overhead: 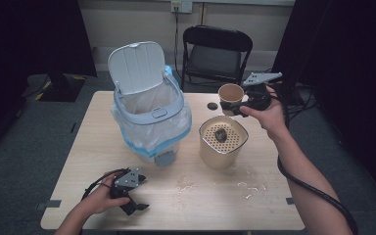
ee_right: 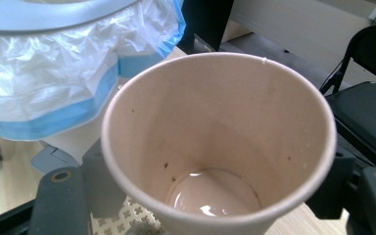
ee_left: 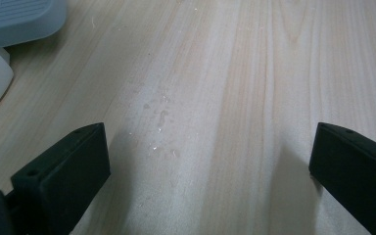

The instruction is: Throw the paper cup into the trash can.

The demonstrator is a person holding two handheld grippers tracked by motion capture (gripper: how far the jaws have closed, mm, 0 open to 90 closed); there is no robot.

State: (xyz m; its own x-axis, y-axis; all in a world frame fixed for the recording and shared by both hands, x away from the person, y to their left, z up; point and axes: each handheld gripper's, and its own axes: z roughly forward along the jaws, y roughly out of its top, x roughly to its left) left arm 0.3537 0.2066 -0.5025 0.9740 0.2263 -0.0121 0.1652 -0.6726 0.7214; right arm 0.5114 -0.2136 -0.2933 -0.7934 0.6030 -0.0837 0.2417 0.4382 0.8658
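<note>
My right gripper (overhead: 231, 105) is shut on a tan paper cup (overhead: 230, 93), held in the air just behind a beige container (overhead: 223, 147). In the right gripper view the cup (ee_right: 220, 147) sits between the two black jaws, mouth up, with a thin film of liquid at its bottom and a few dark specks on its wall. The container has a perforated strainer top (overhead: 225, 132) with a dark lump (overhead: 220, 134) on it. My left gripper (overhead: 136, 205) rests at the table's front left; its jaws stand open over bare wood (ee_left: 208, 166).
A white bin (overhead: 149, 117) with a raised lid and a blue-edged plastic liner stands at the table's middle left. A small dark disc (overhead: 212, 105) lies by the cup. Pale crumbs (overhead: 186, 183) and droplets dot the front of the table. A black folding chair (overhead: 215, 54) stands behind.
</note>
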